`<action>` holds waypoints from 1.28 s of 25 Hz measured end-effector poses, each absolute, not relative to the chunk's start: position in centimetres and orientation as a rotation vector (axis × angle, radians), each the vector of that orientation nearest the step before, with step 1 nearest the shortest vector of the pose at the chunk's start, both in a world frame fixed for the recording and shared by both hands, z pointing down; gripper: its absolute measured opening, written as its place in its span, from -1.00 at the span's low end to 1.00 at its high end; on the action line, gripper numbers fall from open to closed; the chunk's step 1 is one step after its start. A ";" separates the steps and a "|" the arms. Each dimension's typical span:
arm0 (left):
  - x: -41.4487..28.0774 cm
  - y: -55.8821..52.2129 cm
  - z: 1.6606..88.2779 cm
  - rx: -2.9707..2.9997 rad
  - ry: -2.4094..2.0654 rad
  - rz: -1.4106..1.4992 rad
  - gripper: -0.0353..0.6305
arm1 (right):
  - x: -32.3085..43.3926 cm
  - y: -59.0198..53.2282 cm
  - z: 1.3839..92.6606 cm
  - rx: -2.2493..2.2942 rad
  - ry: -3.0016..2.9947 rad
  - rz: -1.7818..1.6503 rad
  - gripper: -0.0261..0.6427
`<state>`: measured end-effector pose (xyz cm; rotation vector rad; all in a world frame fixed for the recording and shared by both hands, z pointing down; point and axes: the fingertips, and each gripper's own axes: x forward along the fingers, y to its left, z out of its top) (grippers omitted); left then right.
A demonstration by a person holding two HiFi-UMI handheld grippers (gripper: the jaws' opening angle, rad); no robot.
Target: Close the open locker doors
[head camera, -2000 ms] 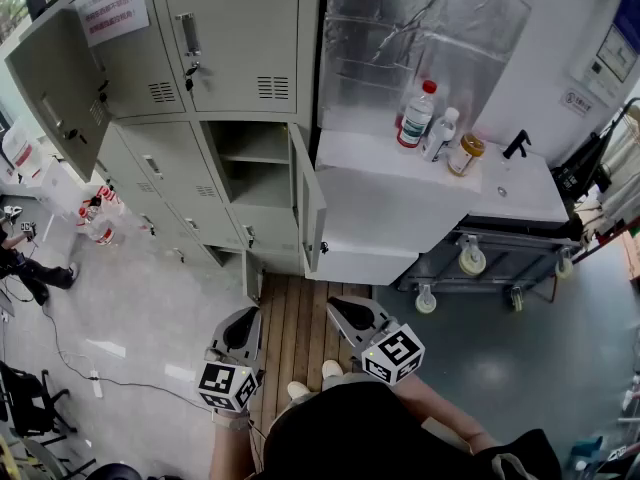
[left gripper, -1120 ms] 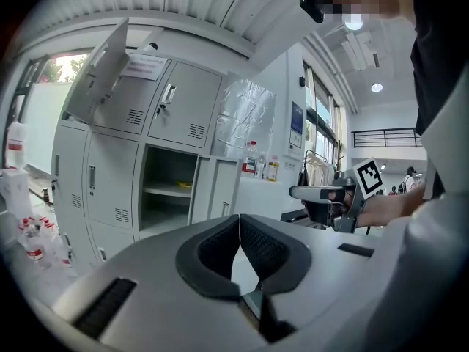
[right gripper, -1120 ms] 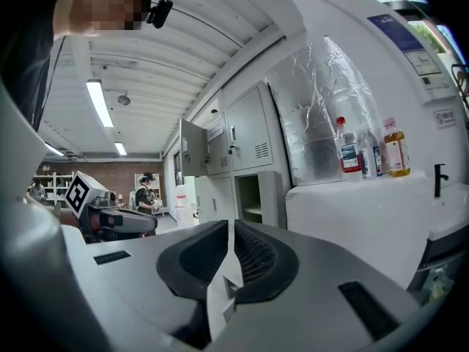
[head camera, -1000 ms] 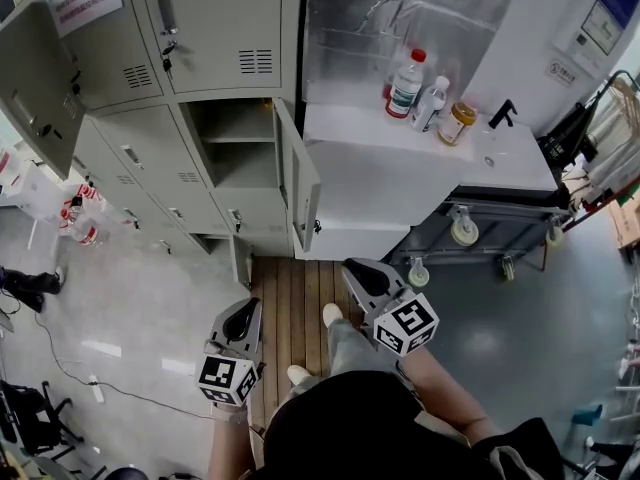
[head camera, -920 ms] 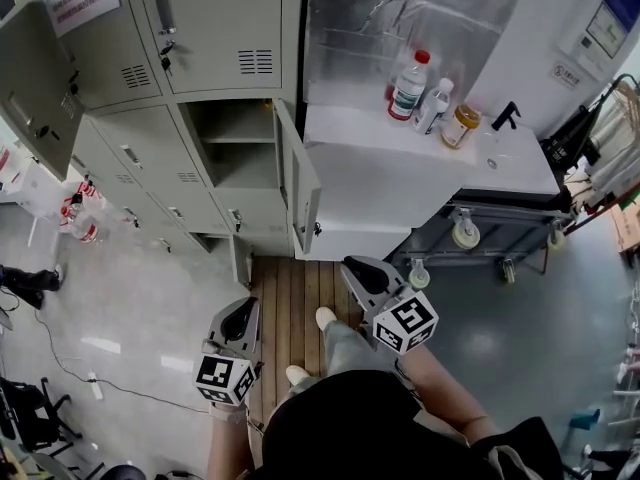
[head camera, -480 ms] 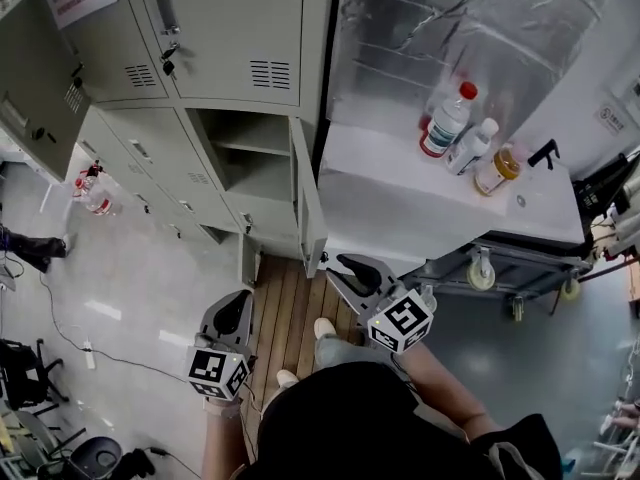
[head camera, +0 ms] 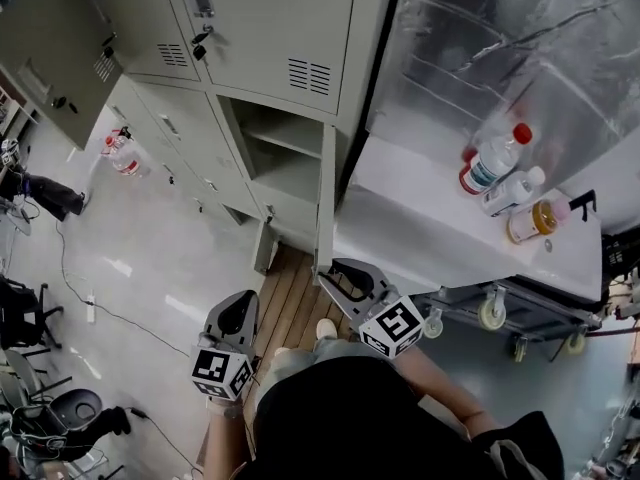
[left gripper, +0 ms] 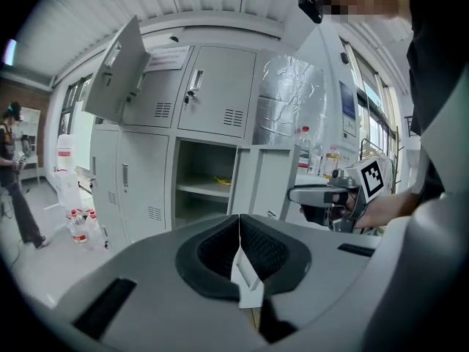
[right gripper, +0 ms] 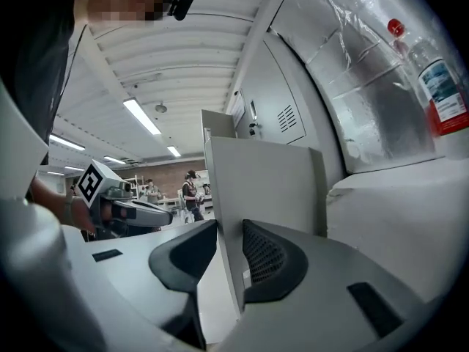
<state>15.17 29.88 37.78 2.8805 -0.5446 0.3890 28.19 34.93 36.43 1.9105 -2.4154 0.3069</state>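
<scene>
The grey lockers [head camera: 270,28] have two doors open. One is the upper left door [head camera: 50,43], swung out high. The other is the lower door [head camera: 326,193], edge-on in the head view beside its open compartment [head camera: 285,158]. My right gripper [head camera: 335,271] is at that lower door's bottom edge. In the right gripper view its jaws have just been opening, and the door's edge [right gripper: 264,182] stands in the gap of the right gripper [right gripper: 220,229], with space on the left side. My left gripper [head camera: 238,313] hangs lower left, shut and empty [left gripper: 239,222].
A white counter [head camera: 440,233] carries bottles [head camera: 490,163] right of the lockers, with a wheeled cart [head camera: 490,313] beneath. A wooden floor strip [head camera: 290,303] lies below the open compartment. Water bottles [head camera: 120,148], a cable, a chair [head camera: 60,408] and a person's legs [head camera: 40,193] are at the left.
I have come closer to the lockers. The right gripper moved up to the lower door's edge and its jaws parted around it. The left gripper came forward too.
</scene>
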 end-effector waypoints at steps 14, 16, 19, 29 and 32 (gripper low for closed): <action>8.5 27.0 37.3 2.847 -0.651 0.355 -0.83 | 24.2 29.1 36.7 1.935 -2.359 0.330 -0.54; 7.1 26.6 37.5 2.841 -0.667 0.351 -0.83 | 23.6 28.0 36.8 1.941 -2.344 0.319 -0.54; 5.1 26.1 37.9 2.827 -0.684 0.345 -0.83 | 22.9 26.2 36.8 1.947 -2.322 0.299 -0.55; 0.3 23.9 38.4 2.762 -0.806 0.344 -0.83 | 21.4 20.0 36.8 1.916 -2.287 0.224 -0.55; -0.1 22.9 38.6 2.742 -0.854 0.342 -0.83 | 21.4 18.0 36.9 1.886 -2.306 0.210 -0.55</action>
